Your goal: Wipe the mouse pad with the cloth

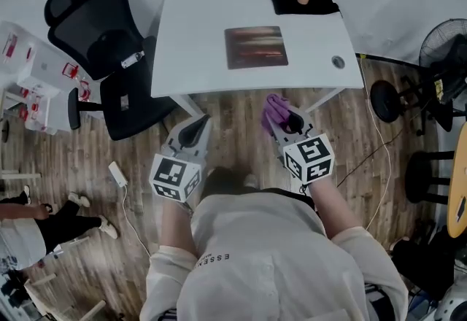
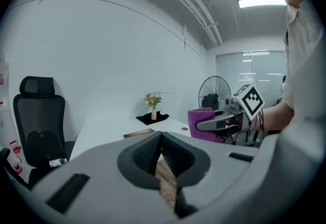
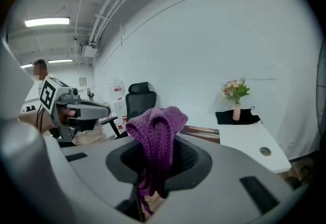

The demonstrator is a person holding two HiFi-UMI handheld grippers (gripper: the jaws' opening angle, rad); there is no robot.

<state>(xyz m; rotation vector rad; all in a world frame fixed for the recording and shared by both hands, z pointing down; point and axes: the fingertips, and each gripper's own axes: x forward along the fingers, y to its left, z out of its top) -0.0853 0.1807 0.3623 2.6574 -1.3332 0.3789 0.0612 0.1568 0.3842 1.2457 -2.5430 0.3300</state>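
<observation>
The right claw (image 1: 286, 122) is clenched on the purple cloth (image 1: 275, 108), which bunches past the jaws, presumably to present a wiping face. The left claw (image 1: 194, 128) is clenched and empty. The mouse pad (image 1: 255, 47) lies mid-tabletop (image 1: 190, 57), well beyond both claws.

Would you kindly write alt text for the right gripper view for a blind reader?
The right gripper is shut on a purple knitted cloth bunched above its grey jaws. Beyond stands a white desk bearing a dark rectangular mouse pad and a small vase of flowers.
</observation>
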